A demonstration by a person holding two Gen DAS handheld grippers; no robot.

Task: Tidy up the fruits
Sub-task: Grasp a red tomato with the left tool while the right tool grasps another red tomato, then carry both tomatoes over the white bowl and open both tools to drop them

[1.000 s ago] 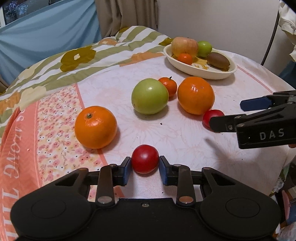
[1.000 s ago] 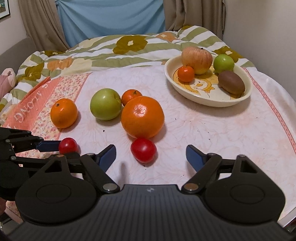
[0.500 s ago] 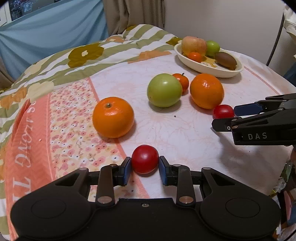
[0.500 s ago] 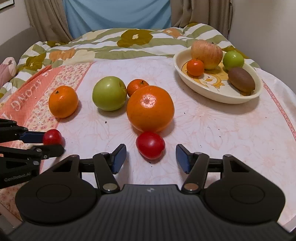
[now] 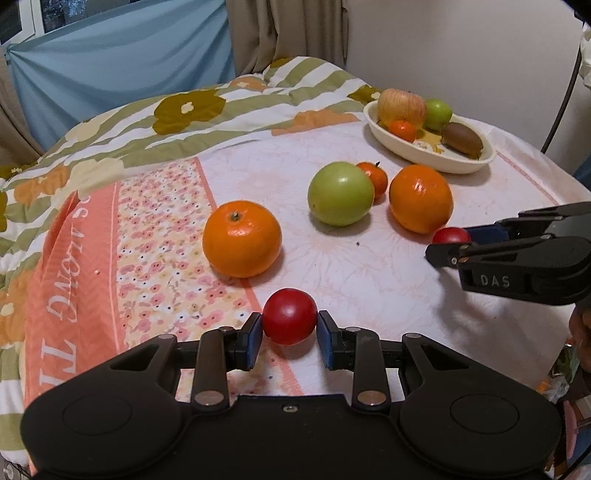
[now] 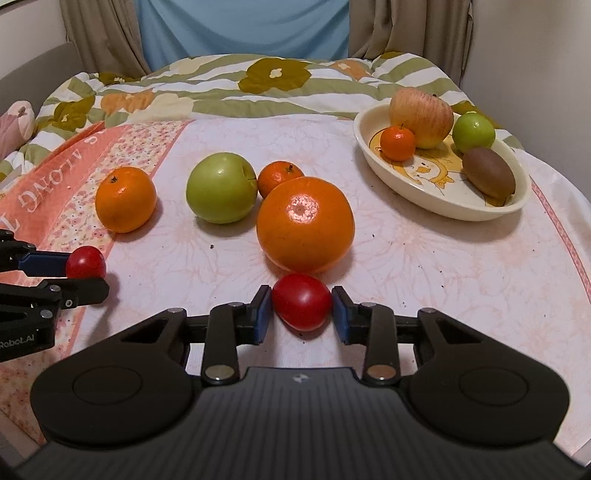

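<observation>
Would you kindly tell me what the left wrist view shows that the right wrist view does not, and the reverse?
Only the left wrist view shows the window frame at top left and the right tongs' "DAS" lettering. Only the right wrist view shows the pink cushion at far left and the left tongs' "Robot.AI" lettering. Both show the bowl of fruit, green apple, both big oranges, the small mandarin, and both red tomatoes between tongs.

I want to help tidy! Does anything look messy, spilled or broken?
Nothing is spilled or broken. Six fruits are just outside the bowl: two oranges, a green apple, a mandarin, and two tomatoes, one in each claw.
</observation>
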